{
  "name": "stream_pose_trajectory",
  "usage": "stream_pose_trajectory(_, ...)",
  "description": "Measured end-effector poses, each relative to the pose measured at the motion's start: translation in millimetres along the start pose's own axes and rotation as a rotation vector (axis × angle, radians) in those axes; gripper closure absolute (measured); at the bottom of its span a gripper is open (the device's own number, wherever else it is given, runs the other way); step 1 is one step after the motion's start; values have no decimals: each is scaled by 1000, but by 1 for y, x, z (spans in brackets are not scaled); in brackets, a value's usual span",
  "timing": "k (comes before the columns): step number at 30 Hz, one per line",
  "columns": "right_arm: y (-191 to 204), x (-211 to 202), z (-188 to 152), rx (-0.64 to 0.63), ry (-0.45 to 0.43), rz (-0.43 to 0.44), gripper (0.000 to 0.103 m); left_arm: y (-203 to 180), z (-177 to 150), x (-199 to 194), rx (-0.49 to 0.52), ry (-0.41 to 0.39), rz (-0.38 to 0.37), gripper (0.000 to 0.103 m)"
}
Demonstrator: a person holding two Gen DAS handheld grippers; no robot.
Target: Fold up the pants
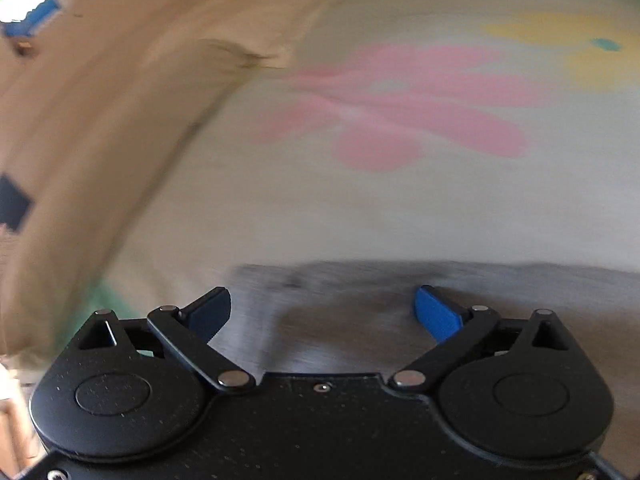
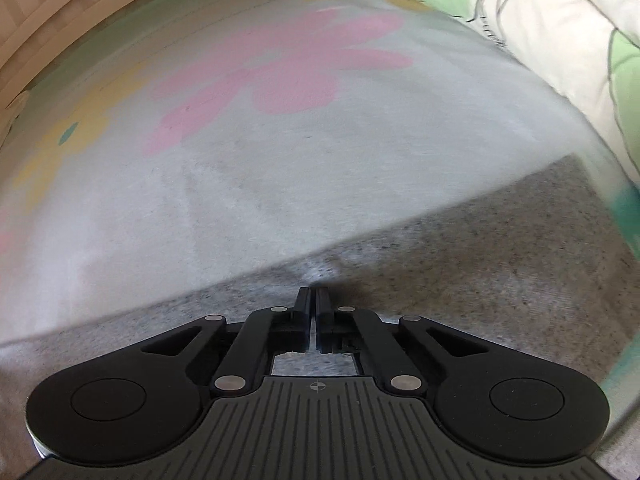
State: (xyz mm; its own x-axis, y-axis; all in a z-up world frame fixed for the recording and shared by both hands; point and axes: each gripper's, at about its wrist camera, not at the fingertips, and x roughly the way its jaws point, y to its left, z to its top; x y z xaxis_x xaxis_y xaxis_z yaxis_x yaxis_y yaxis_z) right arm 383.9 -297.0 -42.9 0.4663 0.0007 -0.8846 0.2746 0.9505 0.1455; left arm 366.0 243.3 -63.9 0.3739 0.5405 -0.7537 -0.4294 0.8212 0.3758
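The right gripper (image 2: 313, 294) is clenched, its fingers pinching a small pucker at the edge of the grey marl pants (image 2: 460, 276), which lie flat on a pale bedsheet (image 2: 248, 184) printed with a pink flower (image 2: 280, 68). The left gripper (image 1: 322, 310) hangs released, blue pads (image 1: 436, 316) spread wide above the same grey cloth in a motion-blurred view. A green-and-white quilt (image 2: 560, 28) borders the sheet; tan flooring (image 1: 100, 100) lies beyond.
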Motion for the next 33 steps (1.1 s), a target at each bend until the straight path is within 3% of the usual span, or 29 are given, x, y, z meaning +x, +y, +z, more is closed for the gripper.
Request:
stream_pose_trajectory(2, 1, -5, -5, -1, -7, -16, 103, 10, 1, 3, -23, 19, 50, 3)
stream_pose_trajectory(3, 1, -10, -7, -2, -16, -36, 102, 15, 0, 4, -38, 38, 93, 9)
stream_pose_trajectory(4, 2, -12, -8, -2, -26, -47, 100, 19, 2, 2, -56, 49, 97, 15)
stream_pose_trajectory(6, 1, -26, -10, -1, -69, -48, 97, 31, 0, -9, -104, 76, 32, 35)
stream_pose_trajectory(10, -10, -67, -20, -23, -118, 9, 95, 44, -13, -51, -152, 88, -149, 32)
stream_pose_trajectory(12, -24, -89, -27, -8, -140, 51, 82, 45, -23, -76, -122, 76, -200, 32)
stream_pose_trajectory(15, -53, -116, -44, 65, -177, 76, 77, 39, -38, -108, -55, 53, -262, 31)
stream_pose_trajectory(21, -128, -149, -79, 205, -169, -19, 74, 38, -80, -145, 46, 65, -393, 30)
stream_pose_trajectory(27, -198, -158, -113, 519, -90, -74, 64, 21, -132, -182, 176, 66, -456, 30)
stream_pose_trajectory(33, -228, -159, -134, 664, -30, -180, 64, 0, -174, -214, 337, 17, -552, 30)
